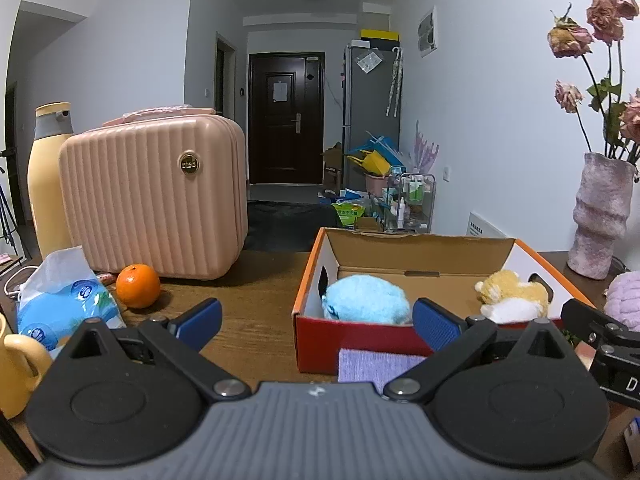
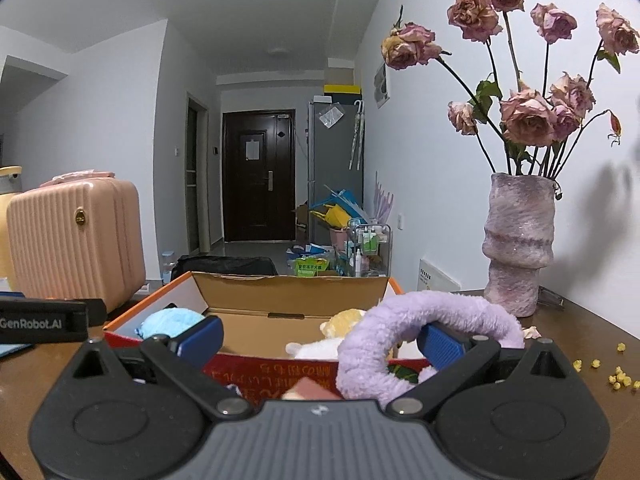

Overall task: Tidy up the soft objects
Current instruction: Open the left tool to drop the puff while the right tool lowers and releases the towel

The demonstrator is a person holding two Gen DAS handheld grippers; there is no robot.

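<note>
An open red and orange cardboard box (image 1: 316, 264) (image 2: 160, 292) stands on the wooden table. In it lie a blue plush (image 1: 366, 300) (image 2: 170, 322) and a yellow and white plush (image 1: 512, 296) (image 2: 336, 328). My left gripper (image 1: 316, 322) is open and empty before the box's near left corner. A folded purple cloth (image 1: 372, 364) lies below it. My right gripper (image 2: 320, 340) is open; a fuzzy purple plush ring (image 2: 420, 320) hangs over its right finger (image 2: 440, 344), near the box's front wall. The ring also shows in the left wrist view (image 1: 624, 296).
A pink case (image 1: 156, 196) (image 2: 72, 240), an orange (image 1: 138, 286), a blue tissue pack (image 1: 64, 304), a yellow bottle (image 1: 48, 176) and a yellow mug (image 1: 16, 364) stand at the left. A vase of dried roses (image 2: 518, 244) (image 1: 600, 216) stands at the right; yellow bits (image 2: 616, 376) lie nearby.
</note>
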